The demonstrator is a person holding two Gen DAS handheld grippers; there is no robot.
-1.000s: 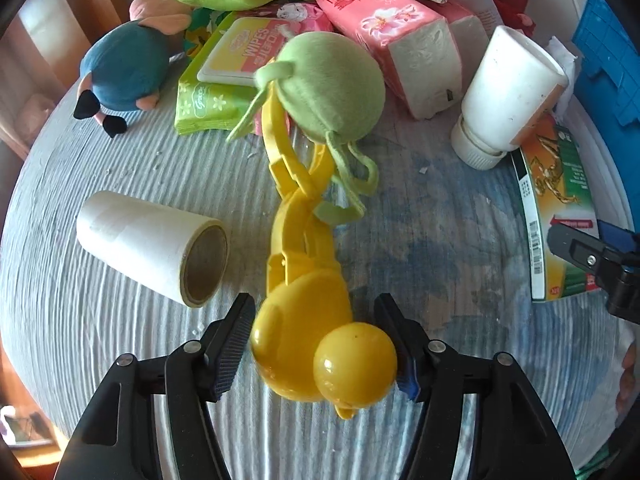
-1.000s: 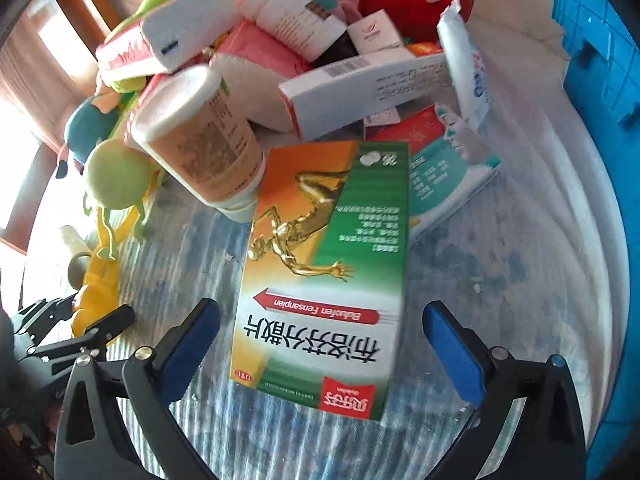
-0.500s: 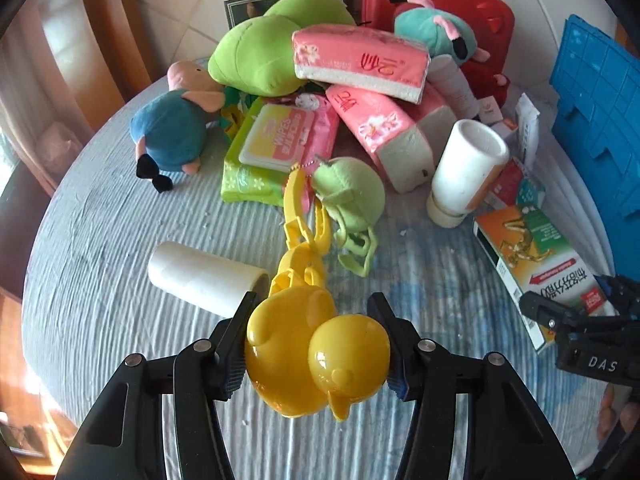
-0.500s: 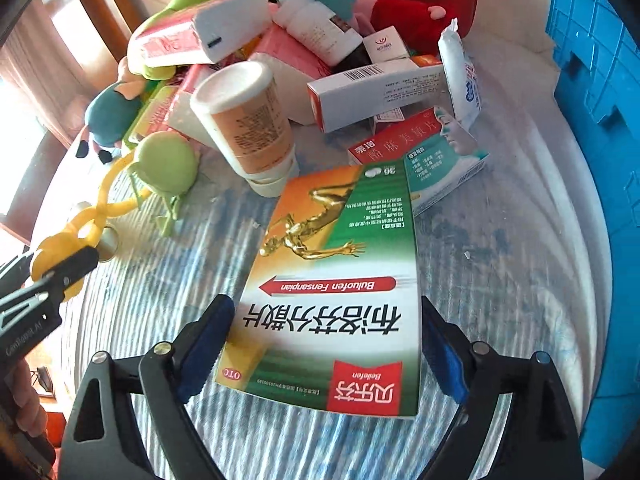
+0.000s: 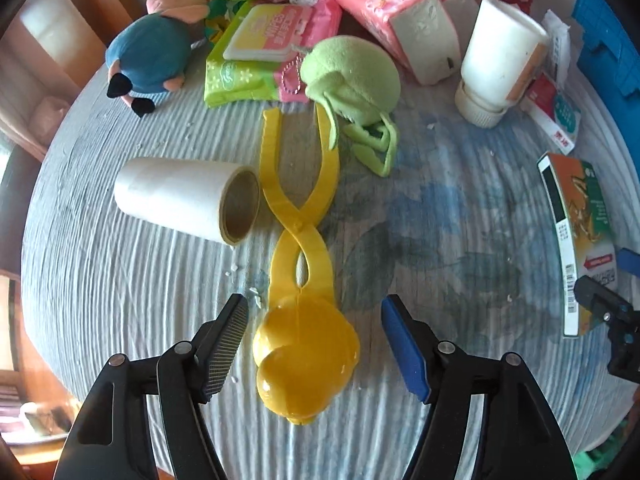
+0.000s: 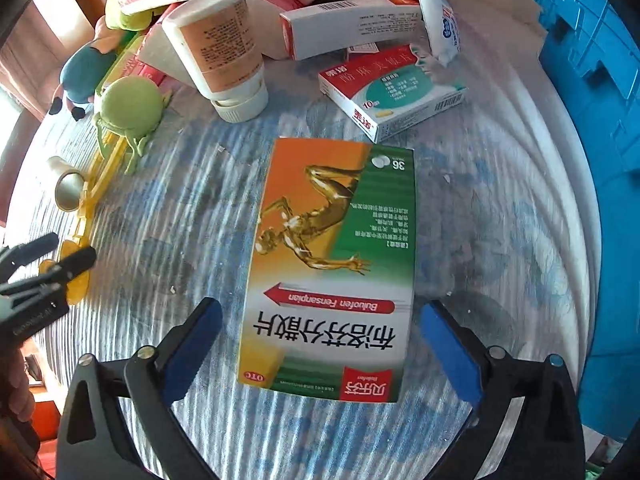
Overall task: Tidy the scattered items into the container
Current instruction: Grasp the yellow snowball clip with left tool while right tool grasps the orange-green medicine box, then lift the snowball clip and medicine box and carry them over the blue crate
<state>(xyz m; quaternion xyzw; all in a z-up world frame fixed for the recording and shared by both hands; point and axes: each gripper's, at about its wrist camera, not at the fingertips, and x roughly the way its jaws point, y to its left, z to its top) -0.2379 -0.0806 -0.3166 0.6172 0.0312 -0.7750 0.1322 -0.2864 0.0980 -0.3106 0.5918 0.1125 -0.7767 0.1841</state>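
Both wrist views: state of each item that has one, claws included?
Left claw: jaws just opened, pads clear of the toy.
Yellow snowball-maker tongs: lying on the cloth, ball mould shut, handles spread.
Right claw: open, straddling the box, not touching.
Ibuprofen box: flat, closed.
White bottle: inverted on its cap.
Paper roll: on its side.

A home: plush toys (image 5: 150,60) and tissue packs (image 5: 392,12) crowd a clothed table (image 5: 440,220).
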